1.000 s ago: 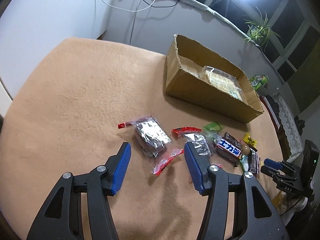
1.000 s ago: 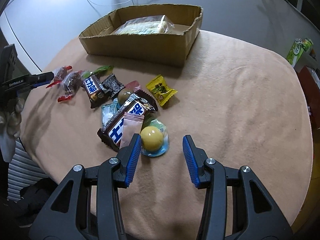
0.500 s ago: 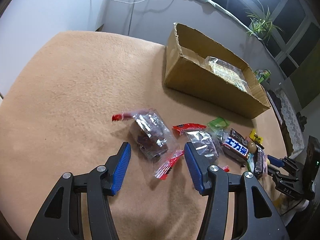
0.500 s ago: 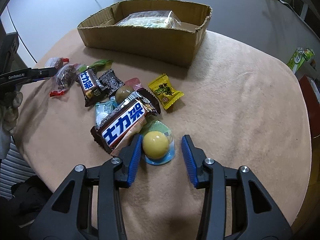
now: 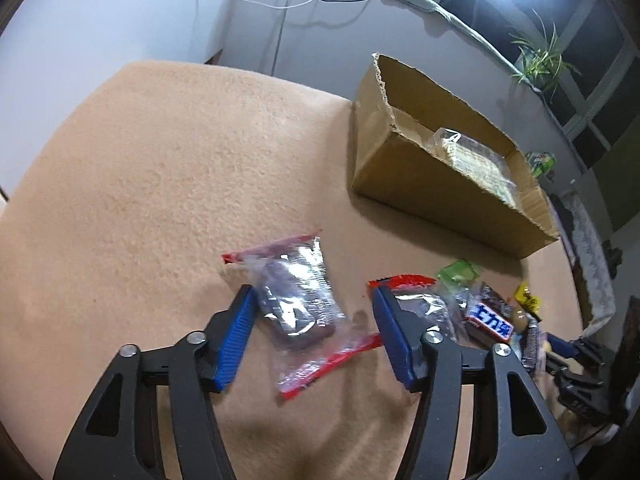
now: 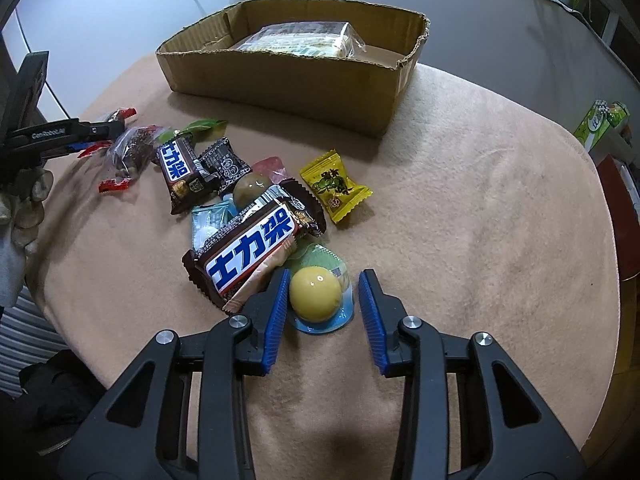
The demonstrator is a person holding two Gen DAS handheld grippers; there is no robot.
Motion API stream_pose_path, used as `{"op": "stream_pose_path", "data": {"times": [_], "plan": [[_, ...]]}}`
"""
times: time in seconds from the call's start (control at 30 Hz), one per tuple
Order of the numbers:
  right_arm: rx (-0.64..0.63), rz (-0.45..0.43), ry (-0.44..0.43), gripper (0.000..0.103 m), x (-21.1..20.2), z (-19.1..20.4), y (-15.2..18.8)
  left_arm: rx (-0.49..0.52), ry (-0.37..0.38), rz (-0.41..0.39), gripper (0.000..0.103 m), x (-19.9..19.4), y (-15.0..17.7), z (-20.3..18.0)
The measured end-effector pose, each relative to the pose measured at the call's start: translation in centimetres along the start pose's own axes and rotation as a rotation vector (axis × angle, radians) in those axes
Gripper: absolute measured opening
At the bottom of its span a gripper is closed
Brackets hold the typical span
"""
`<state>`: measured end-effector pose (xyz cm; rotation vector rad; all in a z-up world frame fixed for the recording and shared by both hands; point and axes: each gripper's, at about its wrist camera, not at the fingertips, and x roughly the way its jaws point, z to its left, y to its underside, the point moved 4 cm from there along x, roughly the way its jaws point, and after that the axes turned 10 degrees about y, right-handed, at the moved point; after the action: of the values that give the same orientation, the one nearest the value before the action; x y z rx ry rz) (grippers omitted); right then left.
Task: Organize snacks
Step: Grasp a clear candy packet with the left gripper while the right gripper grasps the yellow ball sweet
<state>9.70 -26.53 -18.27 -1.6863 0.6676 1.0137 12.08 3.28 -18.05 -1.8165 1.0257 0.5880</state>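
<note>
My left gripper [image 5: 314, 320] is open, its blue fingers on either side of a clear red-edged packet of dark snack [image 5: 298, 306] lying on the tan cloth. My right gripper [image 6: 323, 300] is open around a yellow jelly cup [image 6: 316, 298], apart from both fingers. Next to it lies a pile of snacks: a large chocolate bar [image 6: 252, 250], a smaller bar [image 6: 178, 172], a yellow candy packet [image 6: 334, 186]. The cardboard box [image 6: 288, 84] at the back holds a clear bag of biscuits [image 6: 300, 38]; the box also shows in the left wrist view [image 5: 444, 184].
The table with its tan cloth [image 6: 480, 220] is round, its edge close on the right and front. A green carton [image 6: 600, 120] stands off the table to the right. The left gripper shows at the left edge of the right wrist view [image 6: 60, 136]. Cables hang on the wall behind.
My left gripper has moved forward and down so the clear packet now lies between its fingers. My right gripper has moved forward and down until the jelly cup sits between its fingers.
</note>
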Motion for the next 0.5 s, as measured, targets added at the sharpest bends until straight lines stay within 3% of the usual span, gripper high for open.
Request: {"op": "stream_pose_path", "data": {"times": [0.13,0.5], "plan": [[0.002,-0.001,-0.002,0.032,-0.1,-0.1,0.0,0.022,-0.032,-0.018,0.036,0.1,-0.1,0.3],[0.067,-0.011,-0.009,0.030,-0.9,-1.8,0.5,0.037,-0.027,-0.050,0.033,-0.8,0.0,0.4]]}}
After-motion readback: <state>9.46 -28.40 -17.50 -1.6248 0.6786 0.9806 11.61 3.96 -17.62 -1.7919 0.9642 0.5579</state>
